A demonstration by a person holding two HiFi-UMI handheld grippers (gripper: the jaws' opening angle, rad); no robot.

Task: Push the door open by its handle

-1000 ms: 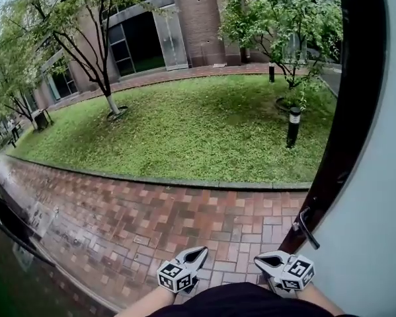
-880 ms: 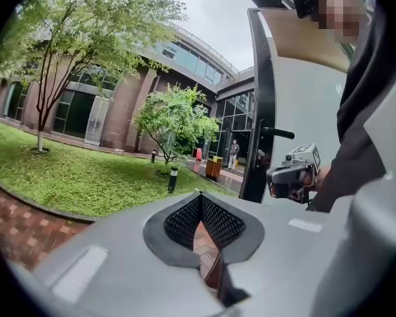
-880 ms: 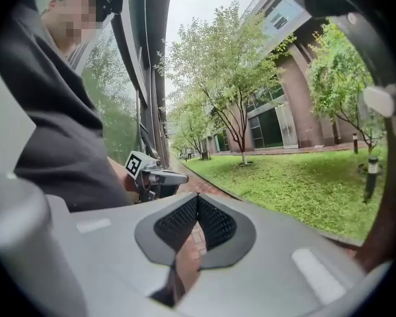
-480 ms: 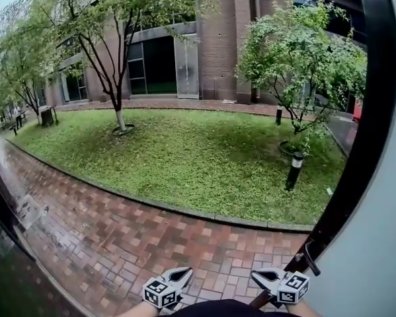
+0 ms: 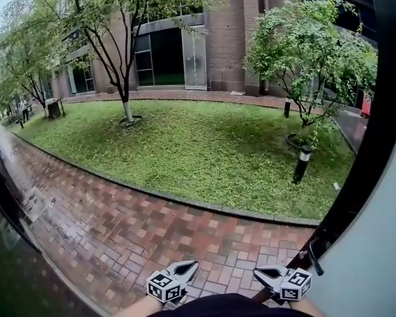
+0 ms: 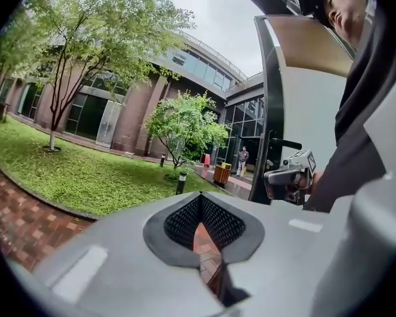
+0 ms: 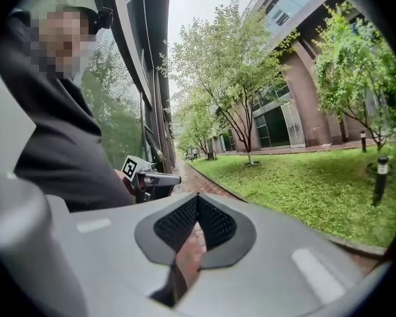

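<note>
The door [image 5: 376, 243], a white panel in a dark frame, stands open at the right of the head view. Its dark lever handle [image 5: 314, 255] sticks out just right of my right gripper [image 5: 260, 271], which is shut with nothing in it and not touching the handle. My left gripper [image 5: 186, 267] is shut and holds nothing over the brick paving, a hand's width to the left. In the left gripper view the handle [image 6: 285, 144] and door edge [image 6: 269, 111] show behind the right gripper [image 6: 287, 177]. The right gripper view shows the left gripper [image 7: 151, 177] beside a dark sleeve.
Wet red brick paving [image 5: 151, 230] runs ahead, bordered by a lawn [image 5: 211, 150] with trees [image 5: 310, 51] and bollard lamps [image 5: 302, 164]. A glass wall [image 5: 6, 243] lines the left. A brick building [image 5: 224, 38] stands beyond. A distant person [image 6: 242, 160] and an orange bin [image 6: 221, 174] are near the far entrance.
The head view has lifted and swung, showing more of the building and trees. Both grippers sit a little lower in the picture than a second ago. Both pairs of jaws stay shut.
</note>
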